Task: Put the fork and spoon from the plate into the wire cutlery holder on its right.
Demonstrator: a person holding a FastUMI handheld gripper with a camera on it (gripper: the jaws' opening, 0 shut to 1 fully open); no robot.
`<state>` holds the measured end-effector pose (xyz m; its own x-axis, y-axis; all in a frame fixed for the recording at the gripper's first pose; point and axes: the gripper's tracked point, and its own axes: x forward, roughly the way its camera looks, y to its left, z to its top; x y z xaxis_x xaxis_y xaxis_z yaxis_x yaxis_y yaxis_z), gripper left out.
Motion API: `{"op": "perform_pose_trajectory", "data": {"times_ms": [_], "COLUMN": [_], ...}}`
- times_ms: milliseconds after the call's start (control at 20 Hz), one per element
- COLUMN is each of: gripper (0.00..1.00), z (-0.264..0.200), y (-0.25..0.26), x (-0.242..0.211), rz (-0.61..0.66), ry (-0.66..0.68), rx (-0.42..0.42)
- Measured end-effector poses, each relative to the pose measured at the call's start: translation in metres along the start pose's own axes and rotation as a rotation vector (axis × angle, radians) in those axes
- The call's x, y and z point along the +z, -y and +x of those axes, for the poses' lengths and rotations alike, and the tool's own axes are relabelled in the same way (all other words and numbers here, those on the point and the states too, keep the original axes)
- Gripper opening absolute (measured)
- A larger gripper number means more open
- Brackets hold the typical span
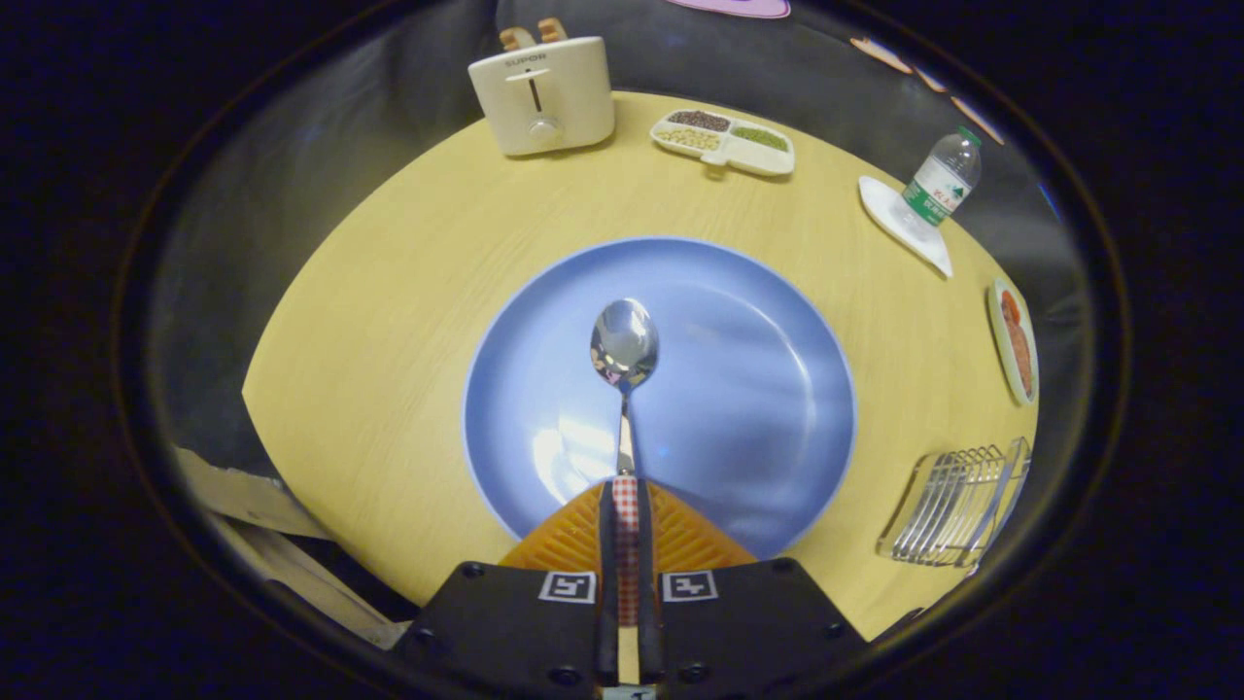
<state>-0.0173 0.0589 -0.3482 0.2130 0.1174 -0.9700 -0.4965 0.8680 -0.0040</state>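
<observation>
Spoon [625,352], shiny steel with a red-checked handle end, is sitting clamped between my gripper's [627,506] closed fingers at lower centre, its bowl hanging over the blue plate [758,408]. I am seeing one plate lying on a round yellow wooden table [389,321], dark cloth behind. One wire cutlery holder [957,506] is waiting lower right; one toaster [541,94] upper left; one bottle [941,180] upper right.
</observation>
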Motion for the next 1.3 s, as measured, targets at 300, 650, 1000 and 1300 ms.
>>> {"op": "perform_pose_trajectory", "data": {"times_ms": [300, 650, 1000, 1300], "gripper": [0.11, 0.11, 0.11, 0.11], "z": [-0.053, -0.13, -0.177, -0.185], "y": [0.037, 0.115, 0.184, 0.228], "x": [-0.011, -0.041, -0.069, -0.085], "rz": [0.038, 0.019, 0.053, 0.04], "ry": [-0.059, -0.135, -0.2, -0.306], "rx": [0.014, -0.062, -0.129, -0.143]}}
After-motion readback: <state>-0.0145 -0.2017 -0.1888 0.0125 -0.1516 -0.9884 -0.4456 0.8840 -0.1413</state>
